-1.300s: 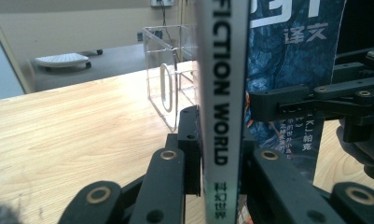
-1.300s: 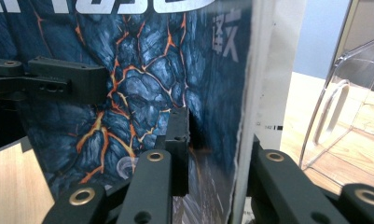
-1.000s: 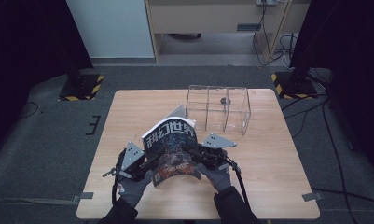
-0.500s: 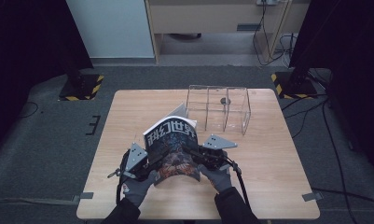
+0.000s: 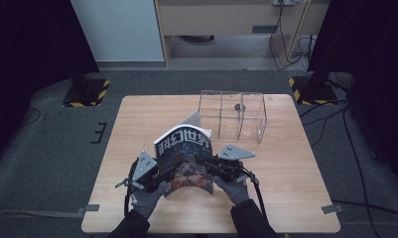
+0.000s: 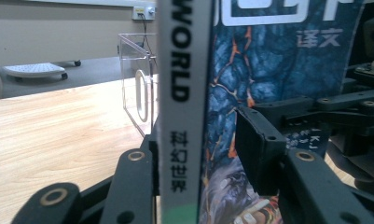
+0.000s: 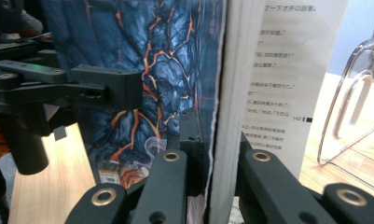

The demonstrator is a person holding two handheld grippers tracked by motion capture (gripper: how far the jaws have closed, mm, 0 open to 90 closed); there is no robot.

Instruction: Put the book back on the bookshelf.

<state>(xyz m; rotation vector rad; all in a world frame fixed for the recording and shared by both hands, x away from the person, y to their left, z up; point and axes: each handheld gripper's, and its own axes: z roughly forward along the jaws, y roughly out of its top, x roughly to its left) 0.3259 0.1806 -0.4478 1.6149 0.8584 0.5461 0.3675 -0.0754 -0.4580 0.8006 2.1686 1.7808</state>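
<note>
The magazine (image 5: 184, 156) stands upright at lower centre of the high view, not yet in the clear organizer (image 5: 232, 115) above it. The right gripper (image 7: 211, 140) clamps its page edge; the left gripper (image 6: 201, 140), jaws just widening, seemingly straddles the spine loosely

Glossy paper magazine (image 5: 182, 157) cover, matt printed pages, clear smooth plastic organiser (image 5: 232, 115), pale matt wood-grain table (image 5: 296, 173), matt black plastic gripper jaws, grey knit gloves.

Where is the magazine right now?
In the high view the magazine stands upright near the table's front edge, between the two claws, just before the clear box.
</note>
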